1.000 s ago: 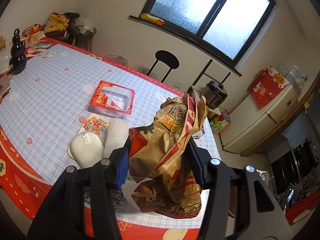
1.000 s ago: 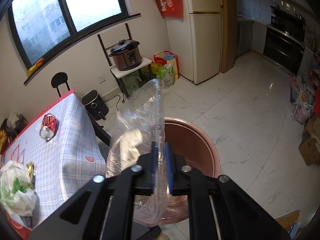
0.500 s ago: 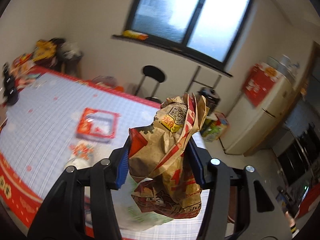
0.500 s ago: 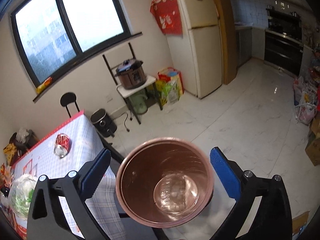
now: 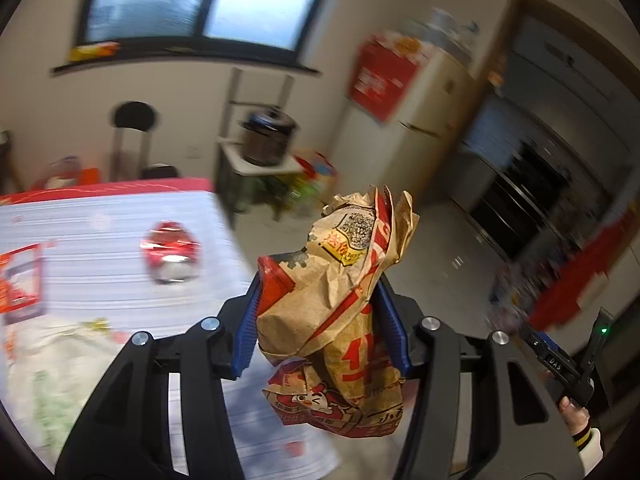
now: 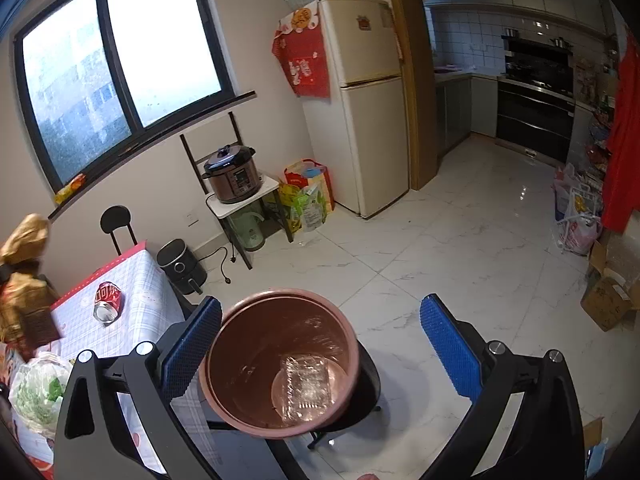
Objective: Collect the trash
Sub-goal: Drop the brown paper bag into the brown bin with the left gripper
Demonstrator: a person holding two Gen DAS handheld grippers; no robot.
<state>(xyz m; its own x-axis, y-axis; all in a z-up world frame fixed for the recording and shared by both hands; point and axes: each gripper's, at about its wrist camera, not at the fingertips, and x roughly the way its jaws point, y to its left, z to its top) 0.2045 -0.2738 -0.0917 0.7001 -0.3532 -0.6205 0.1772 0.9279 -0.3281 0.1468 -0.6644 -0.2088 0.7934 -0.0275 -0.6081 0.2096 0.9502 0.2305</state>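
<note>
Your left gripper (image 5: 320,332): clamped on paper bag (image 5: 344,320). Your right gripper (image 6: 320,344): spread apart above bin (image 6: 248,376) holding plastic wrapper (image 6: 306,384).

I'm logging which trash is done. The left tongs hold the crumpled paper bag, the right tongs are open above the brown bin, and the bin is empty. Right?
Not quite: the brown bin is not empty. The right wrist view shows a clear plastic wrapper lying at its bottom. The rest holds: the left tongs grip the crumpled paper bag, and the right tongs are open above the bin.

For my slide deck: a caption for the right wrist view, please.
Open right gripper above the brown bin holding clear plastic wrap.
</note>
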